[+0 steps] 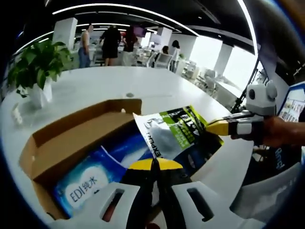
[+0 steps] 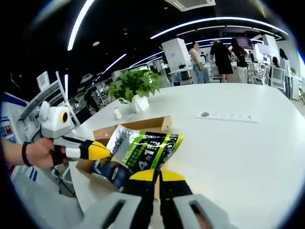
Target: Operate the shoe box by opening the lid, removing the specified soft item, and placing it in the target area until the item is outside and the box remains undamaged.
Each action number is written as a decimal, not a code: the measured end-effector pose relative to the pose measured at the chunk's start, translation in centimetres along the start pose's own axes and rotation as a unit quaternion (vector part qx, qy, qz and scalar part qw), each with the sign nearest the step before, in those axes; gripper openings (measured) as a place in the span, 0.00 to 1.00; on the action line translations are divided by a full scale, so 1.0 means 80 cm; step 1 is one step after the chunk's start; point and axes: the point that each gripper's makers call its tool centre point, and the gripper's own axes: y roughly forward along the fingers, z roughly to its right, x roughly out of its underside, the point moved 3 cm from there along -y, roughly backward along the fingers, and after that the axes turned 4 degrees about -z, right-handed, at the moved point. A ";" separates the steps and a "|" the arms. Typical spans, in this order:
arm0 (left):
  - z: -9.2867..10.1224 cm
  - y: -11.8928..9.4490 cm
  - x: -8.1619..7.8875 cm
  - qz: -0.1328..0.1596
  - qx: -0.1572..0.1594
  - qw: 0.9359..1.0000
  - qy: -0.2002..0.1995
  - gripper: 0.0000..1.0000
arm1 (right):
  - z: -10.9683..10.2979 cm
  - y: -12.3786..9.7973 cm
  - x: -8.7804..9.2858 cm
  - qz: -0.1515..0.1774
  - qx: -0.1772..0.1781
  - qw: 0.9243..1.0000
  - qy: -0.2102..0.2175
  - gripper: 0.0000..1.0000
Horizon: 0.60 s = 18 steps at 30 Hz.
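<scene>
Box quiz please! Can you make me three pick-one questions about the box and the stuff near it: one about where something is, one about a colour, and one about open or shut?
1. Where does the plant stand?
A. on the table
B. on the floor
C. on a chair

2. What colour is the packet lying in the box?
A. red
B. blue
C. pink

3. How is the box?
A. taped shut
B. squashed flat
C. open

Answers:
1. A, its white pot sits on the white tabletop behind the box.
2. B, the packet is blue with a white label.
3. C, the top is open and you can see inside.
</scene>
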 end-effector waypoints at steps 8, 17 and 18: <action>0.022 0.016 -0.002 -0.007 0.013 1.000 0.011 0.00 | 0.017 -0.020 0.007 0.009 0.013 1.000 0.019 0.00; 0.046 0.033 -0.004 -0.012 0.026 0.999 0.017 0.00 | 0.039 -0.039 0.018 0.010 0.025 0.999 0.029 0.00; 0.047 0.035 -0.004 -0.012 0.027 0.999 0.017 0.00 | 0.041 -0.040 0.018 0.010 0.025 0.999 0.029 0.00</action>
